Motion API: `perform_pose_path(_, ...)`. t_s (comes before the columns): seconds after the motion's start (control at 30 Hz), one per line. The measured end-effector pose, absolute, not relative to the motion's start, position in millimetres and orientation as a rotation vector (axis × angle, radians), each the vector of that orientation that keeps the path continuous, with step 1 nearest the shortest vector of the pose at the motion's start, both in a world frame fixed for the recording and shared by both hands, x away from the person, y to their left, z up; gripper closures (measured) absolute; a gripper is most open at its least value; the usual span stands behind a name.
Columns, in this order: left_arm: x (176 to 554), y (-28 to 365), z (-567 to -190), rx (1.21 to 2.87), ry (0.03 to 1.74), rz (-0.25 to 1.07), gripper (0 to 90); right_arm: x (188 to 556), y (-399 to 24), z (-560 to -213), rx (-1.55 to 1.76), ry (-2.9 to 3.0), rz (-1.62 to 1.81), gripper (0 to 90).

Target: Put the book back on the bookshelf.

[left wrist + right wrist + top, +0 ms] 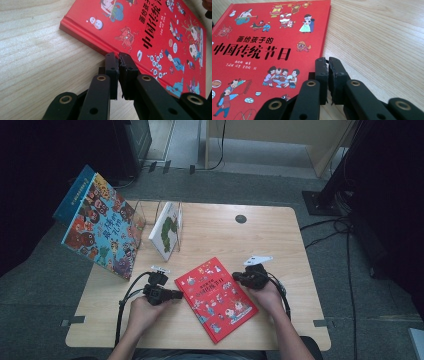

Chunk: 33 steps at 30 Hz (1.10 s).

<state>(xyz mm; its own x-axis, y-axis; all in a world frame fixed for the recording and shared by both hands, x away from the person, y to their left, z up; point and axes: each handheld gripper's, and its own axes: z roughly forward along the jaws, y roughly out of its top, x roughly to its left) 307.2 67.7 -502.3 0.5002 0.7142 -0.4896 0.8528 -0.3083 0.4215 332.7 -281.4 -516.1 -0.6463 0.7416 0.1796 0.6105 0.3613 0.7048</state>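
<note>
High view: a flat red hardcover picture book with cartoon figures and black Chinese title (216,299) lies cover-up on the pale wooden table (280,235), turned at a slant, directly between the two tools. The left gripper (176,294) points its tips at the book's spine-side long edge, just beside it; the right gripper (235,277) sits at the opposite long edge, near the far corner on that side. Beyond the left gripper stand a large colourful picture book propped upright (100,227) and a smaller white book with a green figure in a clear stand (166,231), both well apart from the work. Left gripper view: the jaws stand closed together with nothing between them, tips just short of the red spine edge; contact cannot be confirmed. The board cover looks rigid, with a rounded hinge groove beside the spine. Right gripper view: the jaws are likewise pressed together and empty, resting just beside the fore-edge, past the right-hand margin of the cover. Judgement: the book should handle as stiff and moderately heavy for its thickness; the glossy cover is probably slippery, and lying flush on the table it offers no gap. A likely hold is across the cover thickness at the fore-edge, once that edge is tipped up, or squeezing it between both tools.
</note>
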Motion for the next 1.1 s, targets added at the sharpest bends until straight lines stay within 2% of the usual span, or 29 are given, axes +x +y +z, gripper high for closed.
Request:
perform_pose_path(0.27,315.4,62.4,-502.3,2.101,1.293,-0.245,89.4,325.1,-283.4,-517.0,1.266,2.411,1.147,89.7)
perform_pose_path(1.1,351.2,44.5,-502.4,2.129,1.243,-0.181,87.1,303.2,-291.0,-518.9,1.366,2.273,1.110,90.0)
